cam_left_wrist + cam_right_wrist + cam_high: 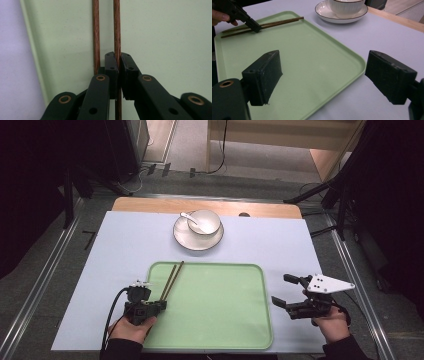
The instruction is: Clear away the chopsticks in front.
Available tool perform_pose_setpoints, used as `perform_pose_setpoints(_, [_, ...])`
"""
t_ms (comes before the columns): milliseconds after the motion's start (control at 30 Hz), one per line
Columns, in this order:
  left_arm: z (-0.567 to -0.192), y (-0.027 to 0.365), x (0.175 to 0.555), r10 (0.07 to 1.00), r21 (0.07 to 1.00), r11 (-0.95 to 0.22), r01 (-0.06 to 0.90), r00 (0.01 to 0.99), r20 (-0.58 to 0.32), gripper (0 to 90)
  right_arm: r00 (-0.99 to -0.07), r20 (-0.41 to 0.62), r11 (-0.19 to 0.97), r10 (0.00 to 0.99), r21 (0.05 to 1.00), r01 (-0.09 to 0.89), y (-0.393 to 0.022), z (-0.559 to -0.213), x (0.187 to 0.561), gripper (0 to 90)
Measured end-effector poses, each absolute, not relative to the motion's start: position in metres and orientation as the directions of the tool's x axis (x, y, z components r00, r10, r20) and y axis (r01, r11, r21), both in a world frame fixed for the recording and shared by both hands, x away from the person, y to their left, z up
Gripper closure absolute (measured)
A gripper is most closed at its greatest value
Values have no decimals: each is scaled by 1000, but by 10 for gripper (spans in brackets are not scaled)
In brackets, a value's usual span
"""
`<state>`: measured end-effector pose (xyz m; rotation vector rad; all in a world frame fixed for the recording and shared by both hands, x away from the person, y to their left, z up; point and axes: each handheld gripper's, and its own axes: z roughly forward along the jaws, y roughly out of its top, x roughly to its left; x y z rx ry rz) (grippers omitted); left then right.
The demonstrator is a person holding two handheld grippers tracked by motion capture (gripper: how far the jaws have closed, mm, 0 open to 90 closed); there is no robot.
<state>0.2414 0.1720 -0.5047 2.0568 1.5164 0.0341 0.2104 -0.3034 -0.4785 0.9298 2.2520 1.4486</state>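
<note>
The left gripper [117,62] is closed on one chopstick [117,30] over the green tray [220,305]; the second chopstick [96,35] lies just beside. The right gripper [295,292] is wide open, right of the tray.

You are looking at two chopsticks [170,281] lying on one green tray [220,320], with one bowl [205,221], one saucer [192,240] and one spoon [189,217] sitting beyond.
</note>
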Motion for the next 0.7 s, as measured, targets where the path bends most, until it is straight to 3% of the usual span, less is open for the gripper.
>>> perform_pose_setpoints(367, [-503, 176, 235, 897, 438, -150, 886, 308, -316, 847, -744, 88, 278, 663, 893, 354, -303, -478, 210, 143])
perform_pose_setpoints(533, [-502, 172, 234, 902, 462, -196, 865, 344, -262, 814, -744, 87, 280, 663, 892, 354, -304, -478, 210, 143])
perform_pose_setpoints(700, [-502, 175, 237, 902, 457, -184, 870, 334, -274, 813, -741, 89, 276, 665, 893, 356, -304, -478, 209, 143])
